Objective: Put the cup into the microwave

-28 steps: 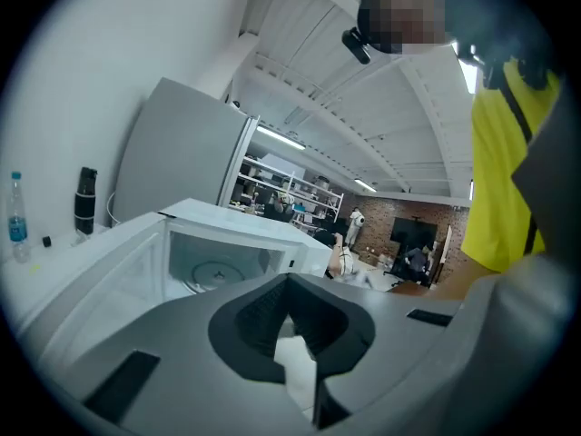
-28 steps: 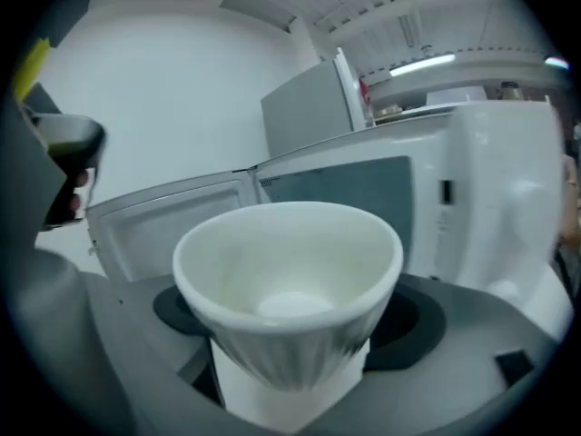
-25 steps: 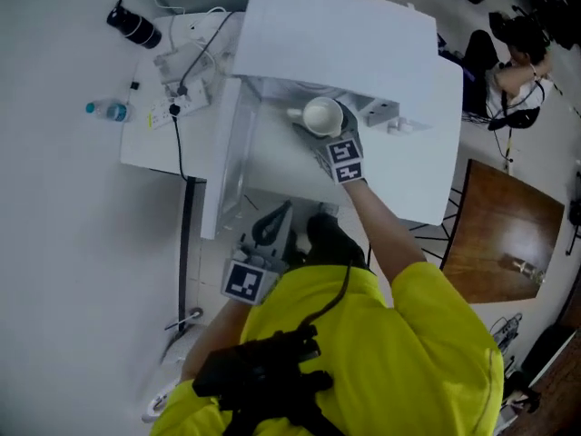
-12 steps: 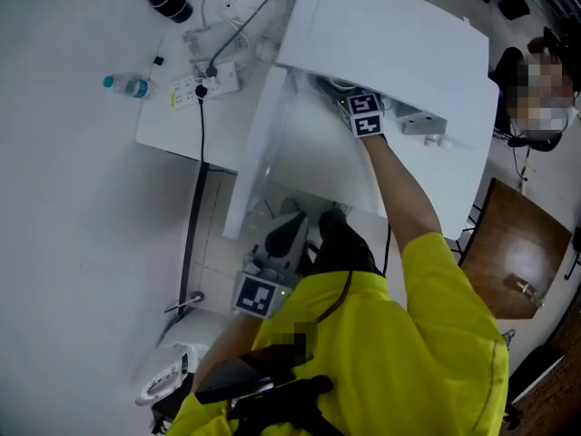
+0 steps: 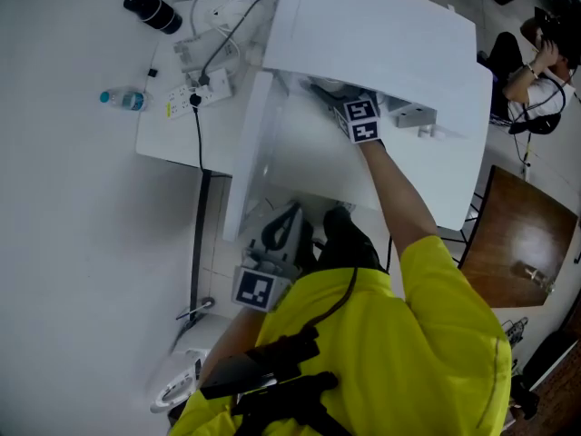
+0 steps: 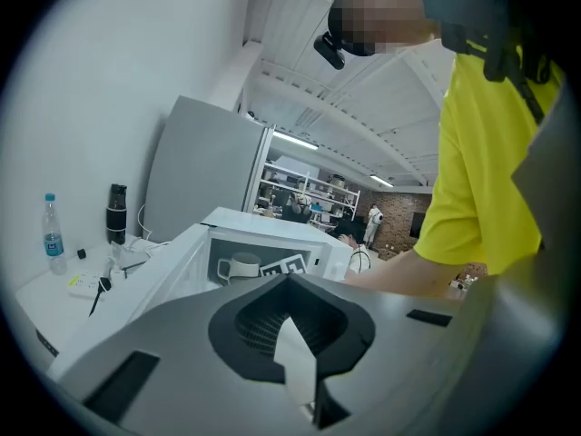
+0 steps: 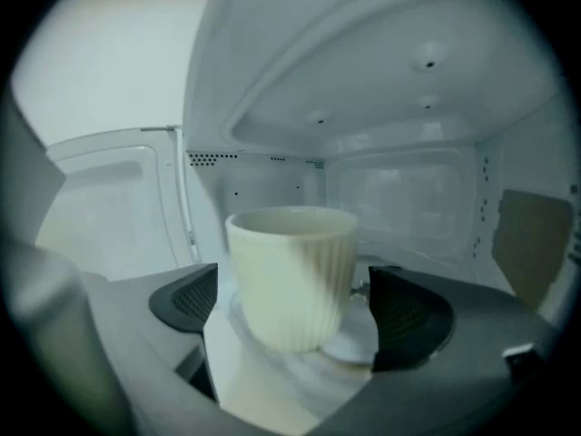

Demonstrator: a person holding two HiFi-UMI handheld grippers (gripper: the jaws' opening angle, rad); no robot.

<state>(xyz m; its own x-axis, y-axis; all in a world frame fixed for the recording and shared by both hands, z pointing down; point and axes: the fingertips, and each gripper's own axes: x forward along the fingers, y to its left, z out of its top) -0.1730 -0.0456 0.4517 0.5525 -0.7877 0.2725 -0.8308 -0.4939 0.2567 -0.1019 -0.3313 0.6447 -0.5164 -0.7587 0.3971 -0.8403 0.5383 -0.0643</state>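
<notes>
Cup [image 7: 290, 275] stands upright in microwave [image 7: 399, 184] between opening fingers [image 7: 408, 316] of right gripper [image 7: 295, 309], neither touching it, so withdrawal should run straight back; left gripper [image 6: 290, 334], closed and empty, hangs outside.

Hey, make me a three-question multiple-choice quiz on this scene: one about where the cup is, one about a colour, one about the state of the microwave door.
1. Where is the cup?
A. On the table beside the water bottle
B. Inside the microwave
C. On the floor

2. What colour is the person's shirt?
A. Red
B. Yellow
C. Blue

3. How is the microwave door?
A. Swung open
B. Shut
C. Taken off

Answers:
1 B: the cup stands in the cavity of the microwave, between the opening jaws of the right hand-held gripper.
2 B: the shirt is bright yellow in the head view.
3 A: the door stands out to one side, leaving the cavity exposed.
</notes>
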